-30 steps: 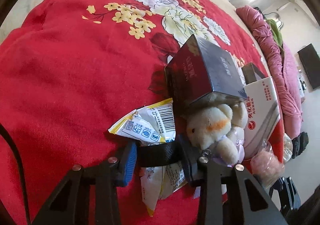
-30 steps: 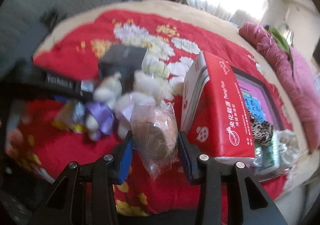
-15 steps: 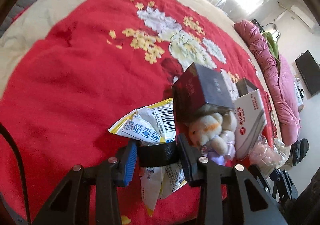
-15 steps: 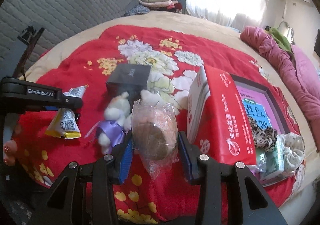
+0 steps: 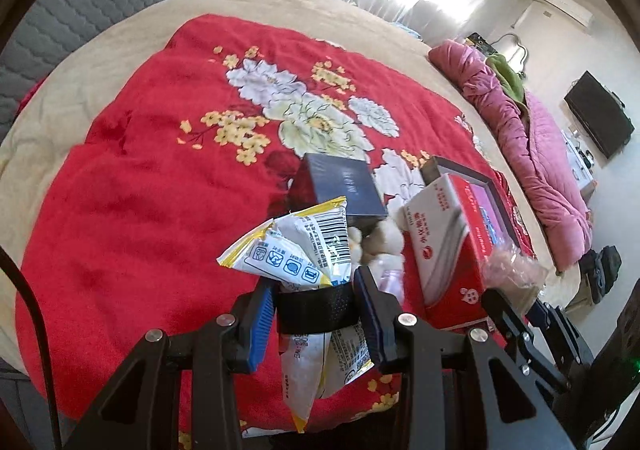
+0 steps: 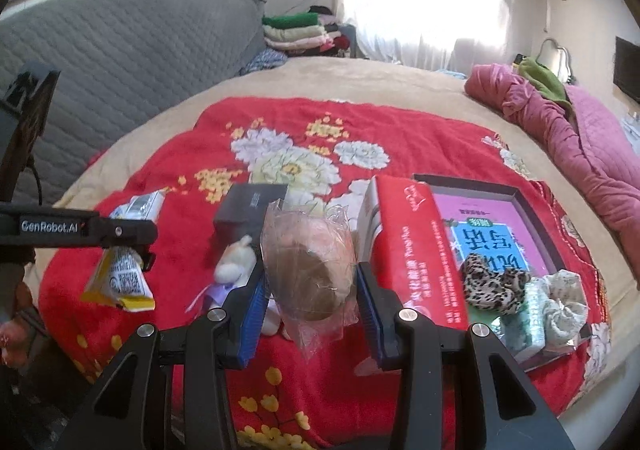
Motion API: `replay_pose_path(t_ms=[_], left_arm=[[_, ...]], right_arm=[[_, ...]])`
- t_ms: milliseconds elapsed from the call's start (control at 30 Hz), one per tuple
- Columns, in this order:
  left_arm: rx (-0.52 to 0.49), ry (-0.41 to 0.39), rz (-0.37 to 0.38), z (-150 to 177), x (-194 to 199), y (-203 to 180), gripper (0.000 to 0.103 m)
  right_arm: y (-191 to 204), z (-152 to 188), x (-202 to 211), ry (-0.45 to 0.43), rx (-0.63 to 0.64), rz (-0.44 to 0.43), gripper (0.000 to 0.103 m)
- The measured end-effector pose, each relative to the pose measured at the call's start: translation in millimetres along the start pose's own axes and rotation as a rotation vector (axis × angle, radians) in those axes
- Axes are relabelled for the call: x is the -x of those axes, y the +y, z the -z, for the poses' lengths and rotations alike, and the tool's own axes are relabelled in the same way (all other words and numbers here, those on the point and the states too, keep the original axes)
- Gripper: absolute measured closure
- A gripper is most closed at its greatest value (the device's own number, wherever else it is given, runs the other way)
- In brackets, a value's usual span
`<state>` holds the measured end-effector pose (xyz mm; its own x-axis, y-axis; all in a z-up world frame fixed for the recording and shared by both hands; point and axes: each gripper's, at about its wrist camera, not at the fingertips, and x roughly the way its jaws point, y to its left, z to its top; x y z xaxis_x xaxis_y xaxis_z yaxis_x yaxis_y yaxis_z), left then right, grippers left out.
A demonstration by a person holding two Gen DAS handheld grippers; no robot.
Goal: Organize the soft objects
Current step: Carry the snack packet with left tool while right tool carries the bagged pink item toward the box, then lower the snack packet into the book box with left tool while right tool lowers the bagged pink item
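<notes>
My left gripper (image 5: pixel 316 310) is shut on a white and yellow snack packet (image 5: pixel 298 250) and holds it above the red blanket; the packet also shows in the right wrist view (image 6: pixel 120 282). My right gripper (image 6: pixel 310 290) is shut on a clear plastic bag with a brown bun (image 6: pixel 308 270), held above the blanket; the bag shows in the left wrist view (image 5: pixel 514 270). A small white plush toy in a purple dress (image 6: pixel 236 270) lies on the blanket below, partly hidden by the packet in the left wrist view (image 5: pixel 384 242).
A dark box (image 5: pixel 344 185) lies by the plush. A red tissue box (image 6: pixel 416 250) stands beside a dark tray (image 6: pixel 536 217) holding a pink book, a leopard scrunchie (image 6: pixel 494 286) and pale socks (image 6: pixel 564 302). A pink quilt (image 6: pixel 572 129) lies at the right edge.
Both grippers have risen and pulled back from the blanket with their loads. The plush, dark box and tissue box now look smaller and farther below.
</notes>
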<state>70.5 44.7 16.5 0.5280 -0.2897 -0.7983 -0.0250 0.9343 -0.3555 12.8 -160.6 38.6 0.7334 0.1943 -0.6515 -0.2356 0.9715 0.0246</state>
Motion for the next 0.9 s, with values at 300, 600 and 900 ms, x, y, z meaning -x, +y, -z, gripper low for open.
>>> replay_pose_path(t_ms=[300, 600, 900], left_arm=[[-0.081, -0.013, 0.011, 0, 10, -46, 0.064], [-0.166, -0.020, 0.044, -2, 10, -102, 0.064], [-0.270, -0.006, 0.074, 0, -2, -160, 0.064]], right_arm=[[-29, -11, 25, -0.067, -0.079, -0.001, 0.059], [-85, -11, 57, -0.140, -0.199, 0.024, 0.059], [-130, -8, 75, -0.185, -0.293, 0.066, 0.059]])
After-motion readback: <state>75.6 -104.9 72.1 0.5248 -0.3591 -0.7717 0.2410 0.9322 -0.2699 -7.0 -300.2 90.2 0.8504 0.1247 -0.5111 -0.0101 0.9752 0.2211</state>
